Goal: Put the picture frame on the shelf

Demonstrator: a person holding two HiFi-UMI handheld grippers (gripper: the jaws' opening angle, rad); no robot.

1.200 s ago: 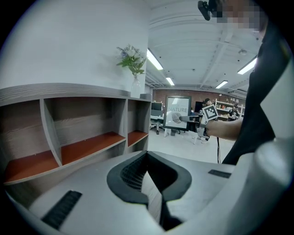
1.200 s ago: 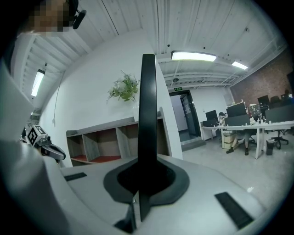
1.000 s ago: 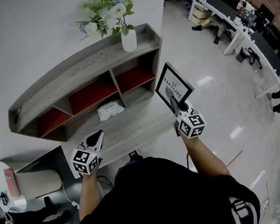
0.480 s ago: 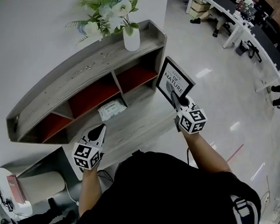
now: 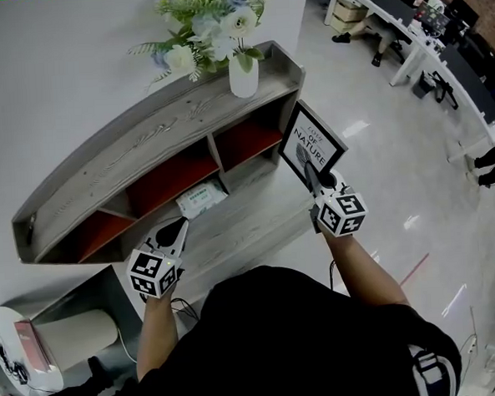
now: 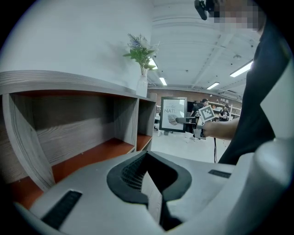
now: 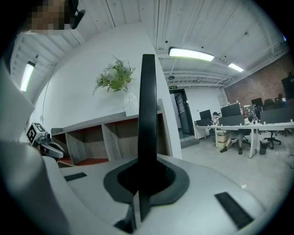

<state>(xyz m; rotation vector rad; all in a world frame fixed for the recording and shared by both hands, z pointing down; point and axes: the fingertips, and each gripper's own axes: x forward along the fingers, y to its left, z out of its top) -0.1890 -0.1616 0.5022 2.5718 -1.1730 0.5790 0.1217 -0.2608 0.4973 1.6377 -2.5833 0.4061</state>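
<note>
A black picture frame (image 5: pixel 311 140) with a white print stands upright in my right gripper (image 5: pixel 309 162), which is shut on its lower edge. It hangs in the air just off the right end of the grey wooden shelf (image 5: pixel 144 145). In the right gripper view the frame (image 7: pixel 148 114) shows edge-on, rising from between the jaws. My left gripper (image 5: pixel 179 229) is shut with nothing in it, in front of the shelf's middle compartment. From the left gripper view, the frame (image 6: pixel 173 114) appears beyond the shelf (image 6: pixel 69 82).
A white vase of flowers (image 5: pixel 243 74) stands on the shelf top near its right end. A packet of wipes (image 5: pixel 202 200) lies in the middle compartment. Office desks (image 5: pixel 421 32) with chairs fill the far right. A round white table (image 5: pixel 18 349) is at the lower left.
Both grippers have drifted a little nearer the shelf. The frame, still held, now sits closer to the shelf's right end.
</note>
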